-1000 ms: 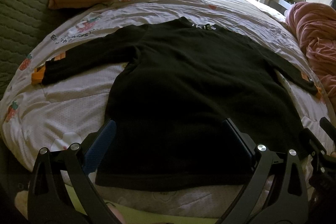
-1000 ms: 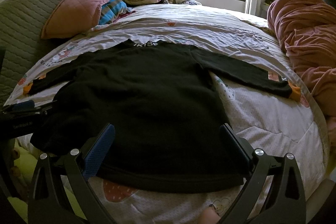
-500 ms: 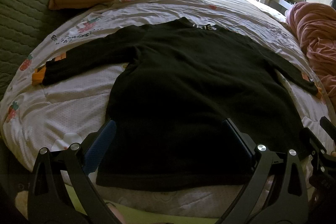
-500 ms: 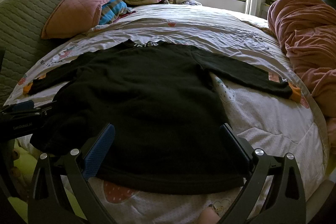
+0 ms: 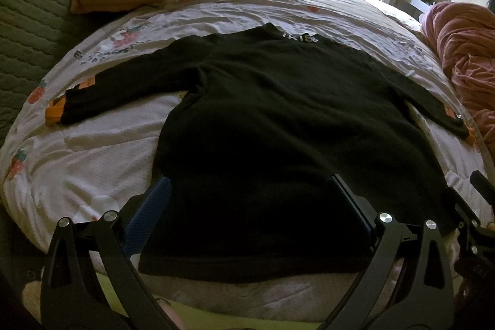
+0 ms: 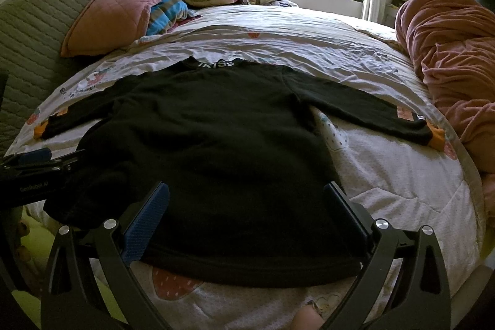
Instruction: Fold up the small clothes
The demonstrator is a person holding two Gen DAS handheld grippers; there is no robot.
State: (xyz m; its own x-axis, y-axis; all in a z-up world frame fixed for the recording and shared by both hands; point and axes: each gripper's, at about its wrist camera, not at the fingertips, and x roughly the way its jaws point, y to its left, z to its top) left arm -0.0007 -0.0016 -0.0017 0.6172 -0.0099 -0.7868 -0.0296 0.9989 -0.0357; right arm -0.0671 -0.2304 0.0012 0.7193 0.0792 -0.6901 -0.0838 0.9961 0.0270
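Spread flat on the strawberry-print quilt (image 5: 92, 156), the soft, limp black top (image 6: 216, 144) is best taken at its hem corners by the wide-open left gripper (image 5: 247, 209) and right gripper (image 6: 246, 209)

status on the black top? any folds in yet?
Done: the black top lies spread flat on the quilt, sleeves out to both sides. In hand: nothing; the left tool and right tool sit open over the hem, gripping no fabric. Left: every fold, sleeves and body.
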